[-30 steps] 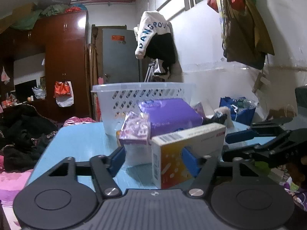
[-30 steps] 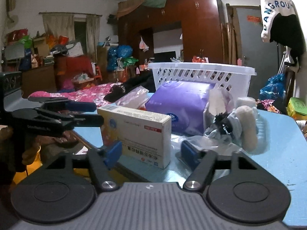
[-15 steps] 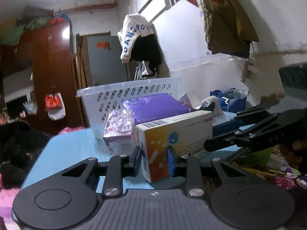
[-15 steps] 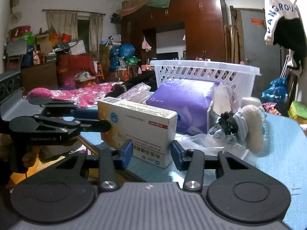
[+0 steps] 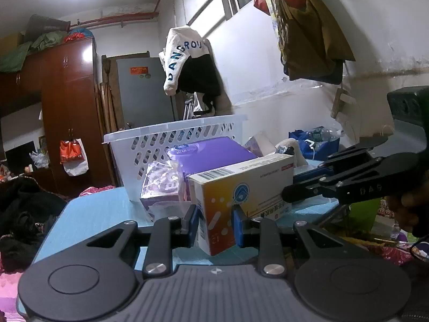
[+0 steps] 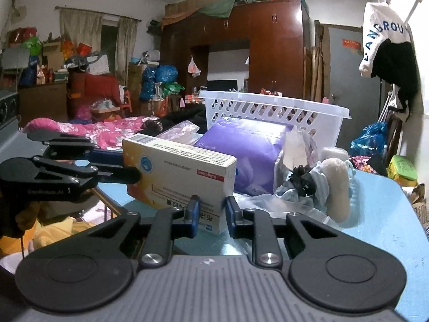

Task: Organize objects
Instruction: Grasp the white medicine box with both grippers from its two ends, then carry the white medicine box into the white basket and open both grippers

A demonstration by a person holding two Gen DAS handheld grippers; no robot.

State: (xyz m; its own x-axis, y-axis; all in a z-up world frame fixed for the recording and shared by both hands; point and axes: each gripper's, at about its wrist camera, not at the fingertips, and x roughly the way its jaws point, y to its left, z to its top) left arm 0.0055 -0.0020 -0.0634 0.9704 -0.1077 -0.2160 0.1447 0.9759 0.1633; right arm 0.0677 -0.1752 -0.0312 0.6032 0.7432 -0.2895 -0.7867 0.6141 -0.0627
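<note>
A white and yellow medicine box (image 5: 241, 187) is held a little above the blue table (image 5: 88, 214). My left gripper (image 5: 214, 224) is shut on its near end. My right gripper (image 6: 211, 214) is shut on its other end, where the box (image 6: 177, 171) also shows. Each gripper appears in the other's view: the right one (image 5: 348, 185) and the left one (image 6: 67, 171). Behind the box lie a purple pack (image 5: 214, 155), a clear bag of purple items (image 5: 161, 182) and a white slotted basket (image 5: 171, 139).
A heap with a beige plush toy (image 6: 335, 185), crumpled clear plastic and dark bits lies on the table right of the box. The table edge runs along the right (image 6: 407, 214). A bed with pink bedding (image 6: 107, 131) and wardrobes stand beyond.
Both grippers closed from open onto the ends of the medicine box, and the box has risen off the table.
</note>
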